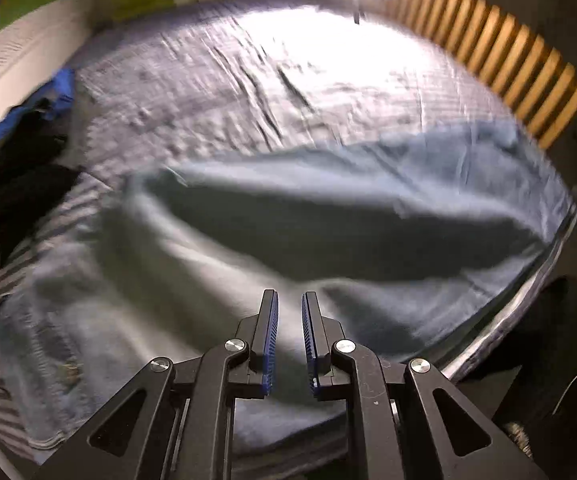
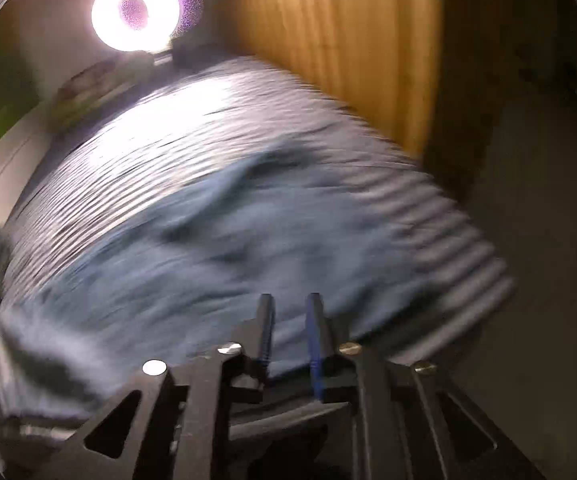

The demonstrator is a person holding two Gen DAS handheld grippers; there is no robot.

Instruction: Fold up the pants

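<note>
Pants [image 1: 248, 220] lie spread below both slightly parted, empty fingers [image 1: 269, 332].

The left gripper [image 1: 290, 300] hangs with jaws slightly apart, empty, above light blue pants [image 1: 328, 216] on striped bedding [image 1: 208, 64]

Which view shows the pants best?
The left wrist view: the pants show a raised fold, only mildly blurred. In the right wrist view the pants are a smeared blue patch.
</note>
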